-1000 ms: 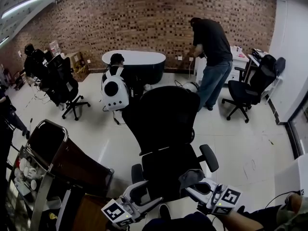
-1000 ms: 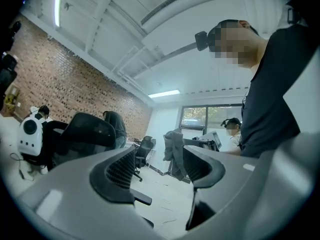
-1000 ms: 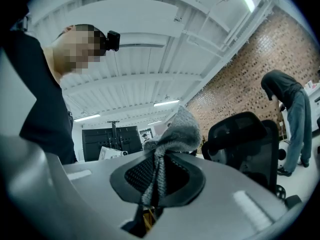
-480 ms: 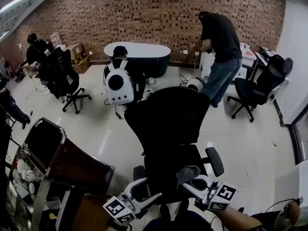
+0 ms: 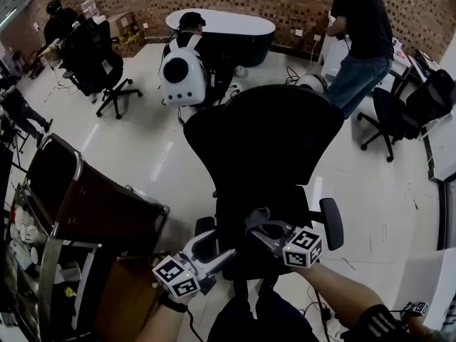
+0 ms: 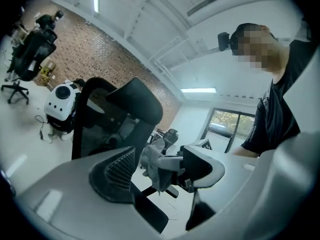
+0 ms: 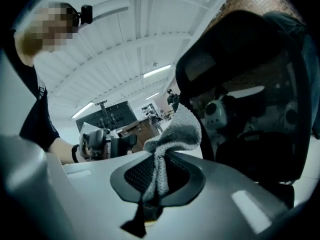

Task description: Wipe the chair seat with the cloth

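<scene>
Brick-walled office: right gripper (image 5: 262, 228) jaws pinch the grey cloth (image 5: 256, 216) just above the black chair seat (image 5: 239, 258). Left gripper (image 5: 211, 251) jaws gape empty at the seat's front. Wiping apparently not yet begun.

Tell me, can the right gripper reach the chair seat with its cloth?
Probably yes: the right gripper, shut on the cloth, hangs right over the chair seat, and nothing shows in between.
</scene>
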The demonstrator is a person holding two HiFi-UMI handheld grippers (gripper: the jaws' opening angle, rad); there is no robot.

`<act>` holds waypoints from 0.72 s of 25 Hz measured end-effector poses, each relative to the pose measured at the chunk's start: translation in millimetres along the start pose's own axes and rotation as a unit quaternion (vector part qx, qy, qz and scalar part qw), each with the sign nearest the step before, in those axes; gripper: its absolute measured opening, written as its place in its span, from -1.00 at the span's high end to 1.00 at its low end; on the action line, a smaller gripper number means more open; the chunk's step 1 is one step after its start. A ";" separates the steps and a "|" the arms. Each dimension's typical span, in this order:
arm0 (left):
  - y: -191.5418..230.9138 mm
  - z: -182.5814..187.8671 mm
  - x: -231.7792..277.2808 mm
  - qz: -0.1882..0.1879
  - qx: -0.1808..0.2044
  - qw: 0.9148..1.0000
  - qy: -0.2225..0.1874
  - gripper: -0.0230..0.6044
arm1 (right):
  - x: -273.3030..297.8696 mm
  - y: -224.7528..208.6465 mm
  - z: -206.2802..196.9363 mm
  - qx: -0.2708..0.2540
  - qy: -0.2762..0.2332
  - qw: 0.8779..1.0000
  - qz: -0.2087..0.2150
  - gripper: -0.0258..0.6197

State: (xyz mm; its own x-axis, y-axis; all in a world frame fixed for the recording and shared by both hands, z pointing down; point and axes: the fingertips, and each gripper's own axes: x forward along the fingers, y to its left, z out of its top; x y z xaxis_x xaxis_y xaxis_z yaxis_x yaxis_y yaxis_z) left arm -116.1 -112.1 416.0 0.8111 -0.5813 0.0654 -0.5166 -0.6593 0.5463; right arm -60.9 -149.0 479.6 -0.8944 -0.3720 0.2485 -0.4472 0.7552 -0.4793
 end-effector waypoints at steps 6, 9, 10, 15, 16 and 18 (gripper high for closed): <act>65.5 -53.8 28.3 0.033 -0.047 0.998 0.013 -0.10 | 72.7 -94.4 -79.6 -0.038 0.117 0.992 -0.014 0.83; 93.4 -78.9 37.4 0.042 -0.062 0.997 0.017 -0.11 | 112.4 -128.5 -117.9 -0.060 0.168 0.984 -0.017 0.83; 99.9 -85.0 40.8 0.044 -0.066 0.997 0.016 -0.11 | 124.3 -138.4 -130.2 -0.064 0.182 0.981 -0.018 0.83; 126.0 -106.9 55.3 0.049 -0.075 0.996 0.012 -0.12 | 178.0 -174.1 -185.1 -0.078 0.237 0.968 -0.018 0.83; 131.3 -109.6 57.3 0.050 -0.076 0.996 0.013 -0.12 | 188.1 -180.7 -196.2 -0.085 0.249 0.965 -0.018 0.83; 142.9 -118.5 60.8 0.049 -0.079 0.996 0.007 -0.12 | 206.1 -196.1 -215.4 -0.105 0.273 0.956 -0.020 0.83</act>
State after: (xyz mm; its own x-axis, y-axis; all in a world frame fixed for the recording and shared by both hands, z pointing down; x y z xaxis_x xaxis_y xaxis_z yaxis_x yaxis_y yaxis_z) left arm -108.1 -185.1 596.9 0.7631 -0.6319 0.1355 -0.5444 -0.5155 0.6617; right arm -155.5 -257.6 806.1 -0.7127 -0.1102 0.6928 -0.4187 0.8592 -0.2941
